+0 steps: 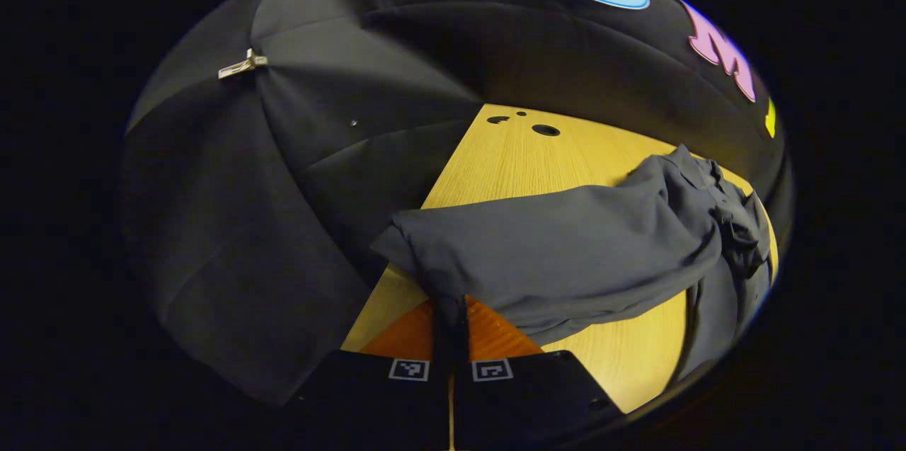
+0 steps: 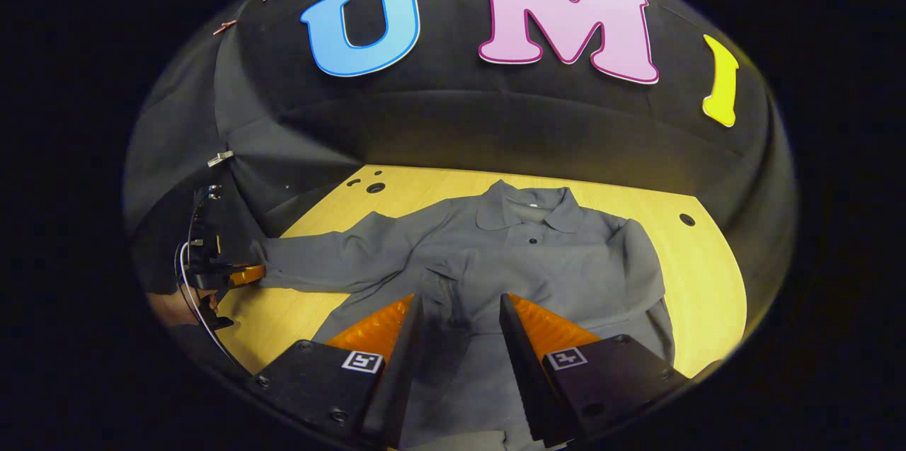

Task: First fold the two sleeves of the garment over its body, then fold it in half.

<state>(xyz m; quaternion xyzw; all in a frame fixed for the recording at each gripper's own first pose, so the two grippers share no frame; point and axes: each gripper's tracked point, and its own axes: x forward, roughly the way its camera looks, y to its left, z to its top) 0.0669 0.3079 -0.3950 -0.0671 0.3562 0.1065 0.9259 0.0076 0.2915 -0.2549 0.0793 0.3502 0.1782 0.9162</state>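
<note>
Left gripper [image 1: 451,338], lower centre of its view, is clenched on the cuff of the sleeve [image 1: 552,253], stretched rightward over the table [image 1: 509,153]. The thin pinch could slip if lifted quickly. Right gripper [image 2: 456,323] is held released above the garment [image 2: 538,260], spread centre frame. No garment labels or brands can be read.

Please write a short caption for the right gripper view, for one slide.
Open right gripper above a grey shirt on the wooden table; the left gripper holds one sleeve's cuff.
</note>
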